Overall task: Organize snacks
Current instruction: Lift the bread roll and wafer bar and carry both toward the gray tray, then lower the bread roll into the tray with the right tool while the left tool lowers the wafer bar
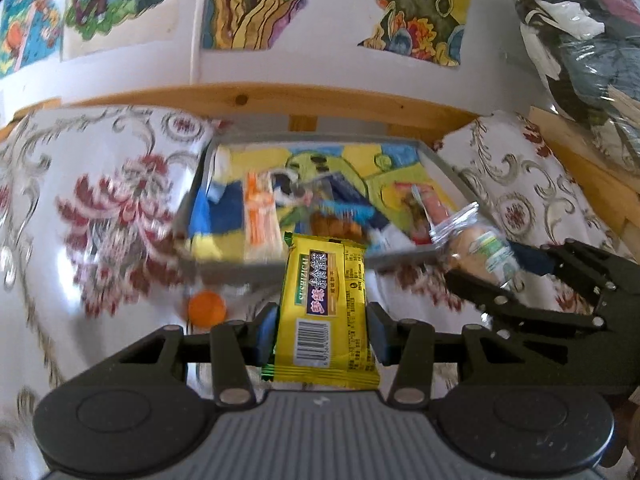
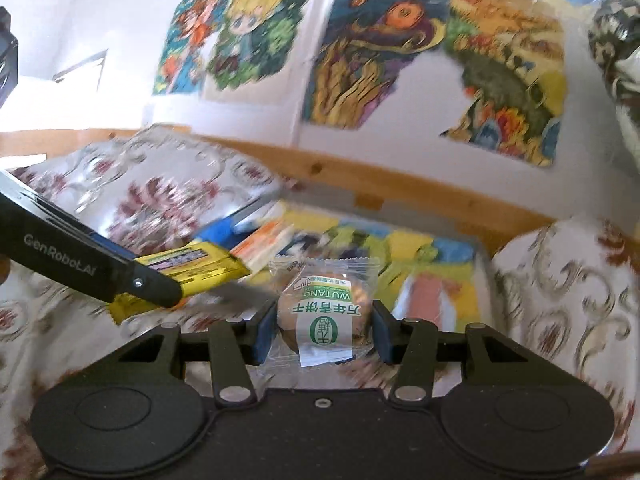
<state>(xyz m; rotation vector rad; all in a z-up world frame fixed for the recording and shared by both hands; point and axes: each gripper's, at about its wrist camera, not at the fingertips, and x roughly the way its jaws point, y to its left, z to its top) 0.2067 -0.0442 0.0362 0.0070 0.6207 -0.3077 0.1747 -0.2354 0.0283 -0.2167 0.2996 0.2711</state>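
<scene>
- Your left gripper (image 1: 322, 334) sits nearest the lens, its blue pads pressed against both sides of a yellow snack packet (image 1: 326, 312); the packet stands lengthwise between the fingers, barcode end toward you, with "SUSHIZICAI" readable along a green strip beside a dark band of Chinese characters
- Your right gripper (image 2: 322, 332) is clamped on a clear-wrapped biscuit (image 2: 322, 316); its green-and-white label reads "WUTANG" upside down, above a round green seal
- From the right wrist view you see the left gripper's black finger printed "GenRobot.AI"; it carries the yellow packet in from the left, near the tray's front edge
- Both snacks hang just in front of a grey-rimmed tray (image 1: 452, 176) on a floral cloth (image 1: 100, 208); the tray holds blurred packets, an orange-and-white one (image 1: 260, 216) among them, their writing unreadable
- An orange disc (image 1: 207, 307) lies on the cloth, left of the yellow packet
</scene>
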